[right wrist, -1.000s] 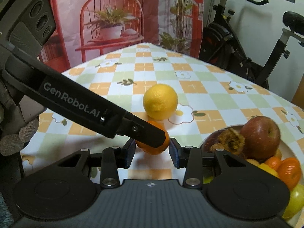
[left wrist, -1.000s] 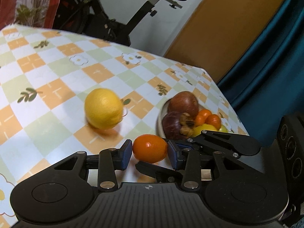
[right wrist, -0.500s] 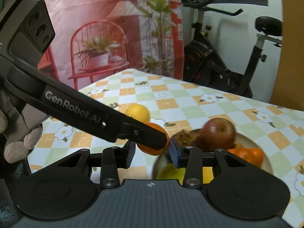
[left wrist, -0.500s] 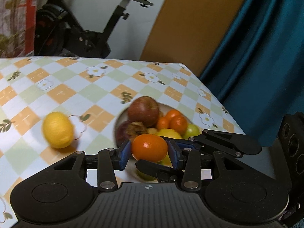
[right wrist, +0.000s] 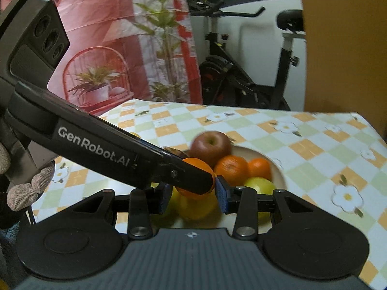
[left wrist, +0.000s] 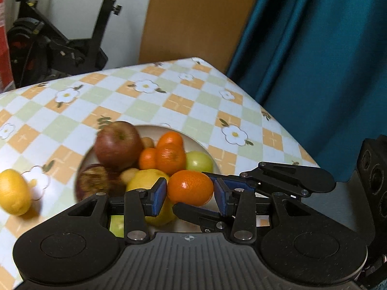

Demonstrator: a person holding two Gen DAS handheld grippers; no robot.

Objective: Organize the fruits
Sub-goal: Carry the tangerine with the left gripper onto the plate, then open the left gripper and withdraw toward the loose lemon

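A small orange (left wrist: 190, 187) hangs over the near side of a white plate (left wrist: 167, 127), and my left gripper (left wrist: 190, 193) is shut on it with both blue pads pressing its sides. The right gripper's fingers (left wrist: 285, 178) cross it from the right. In the right wrist view my right gripper (right wrist: 193, 194) is shut on the same orange (right wrist: 197, 165), half hidden by the left gripper's finger (right wrist: 121, 149). On the plate (right wrist: 273, 163) lie a red apple (left wrist: 117, 143), tangerines (left wrist: 169, 154), a green fruit (left wrist: 198, 163) and a yellow fruit (left wrist: 147, 178). A lemon (left wrist: 13, 193) lies on the table left of the plate.
The checked tablecloth (left wrist: 169, 101) ends close to the right of the plate, with a teal curtain (left wrist: 314, 72) beyond the edge. An exercise bike (right wrist: 241, 84) stands behind the table. A gloved hand (right wrist: 26, 188) holds the left gripper.
Both grippers have carried the orange together from above the table beside the lemon to above the plate. The lemon stayed on the table and now shows at the far left.
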